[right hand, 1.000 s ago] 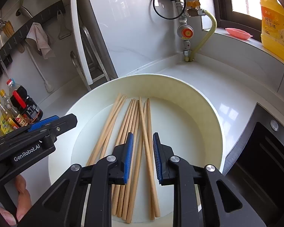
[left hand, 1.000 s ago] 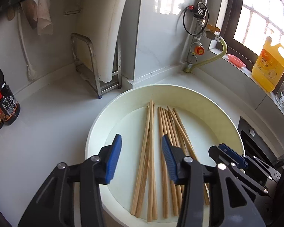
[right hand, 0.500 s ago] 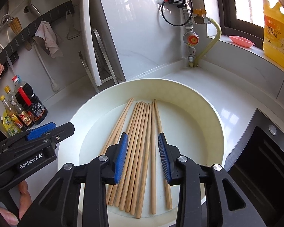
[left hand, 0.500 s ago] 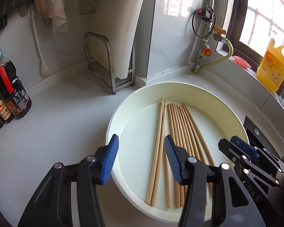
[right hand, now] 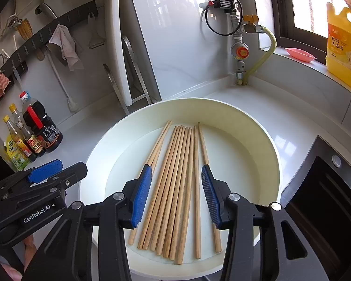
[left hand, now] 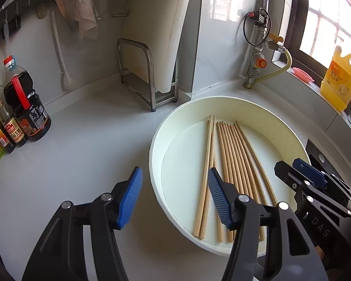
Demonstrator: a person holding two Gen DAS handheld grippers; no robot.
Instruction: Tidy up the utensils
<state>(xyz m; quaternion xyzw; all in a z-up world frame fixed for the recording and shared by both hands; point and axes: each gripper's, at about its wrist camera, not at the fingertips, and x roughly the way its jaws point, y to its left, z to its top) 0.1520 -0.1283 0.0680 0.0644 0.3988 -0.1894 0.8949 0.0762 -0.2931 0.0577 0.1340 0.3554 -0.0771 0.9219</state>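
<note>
Several wooden chopsticks (right hand: 175,182) lie side by side in a round cream basin (right hand: 264,145) on the white counter; they also show in the left wrist view (left hand: 231,164), in the basin (left hand: 280,126). My left gripper (left hand: 175,196) is open and empty, raised over the basin's left rim. My right gripper (right hand: 175,194) is open and empty, held above the near ends of the chopsticks. Each gripper shows in the other's view, the right one (left hand: 316,182) and the left one (right hand: 42,175).
Sauce bottles (left hand: 23,107) stand at the left. A metal rack with a white cutting board (left hand: 152,70) stands behind the basin. A gas valve and hose (right hand: 245,46) are at the back wall, a yellow detergent jug (right hand: 344,46) is on the sill, and a dark stove (right hand: 327,199) is on the right.
Both grippers have pulled back and up from the basin. The right gripper's jaws have opened wider. The left gripper has shifted left over the rim. The chopsticks now lie more neatly together.
</note>
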